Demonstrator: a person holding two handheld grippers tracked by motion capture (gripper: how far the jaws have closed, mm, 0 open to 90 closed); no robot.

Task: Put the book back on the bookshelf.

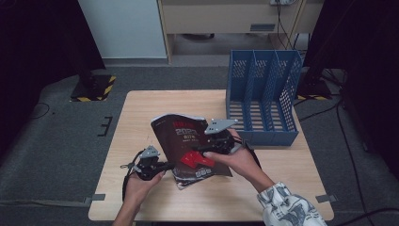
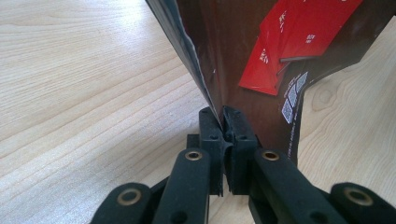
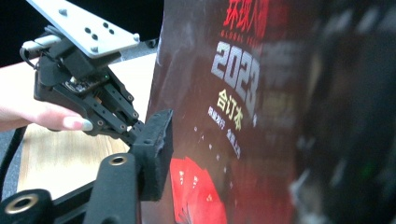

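Magazine (image 1: pixel 190 141) is lifted off the tabletop (image 1: pixel 141 117), left gripper (image 1: pixel 165 165) clamped tight on its lower corner, right gripper (image 1: pixel 200 149) half open around the cover without pressing; blue file rack (image 1: pixel 263 94) empty, so filing is not yet done.

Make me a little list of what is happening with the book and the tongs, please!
book: dark magazine with red art on its cover, lifted off the table at a slant
left tongs: shut on the magazine's edge
right tongs: at the cover, its pad beside it; grip not clear
rack: blue file rack with slots, at the far right of the table
table: light wooden table
hands: one on each tongs, reaching in from the near side
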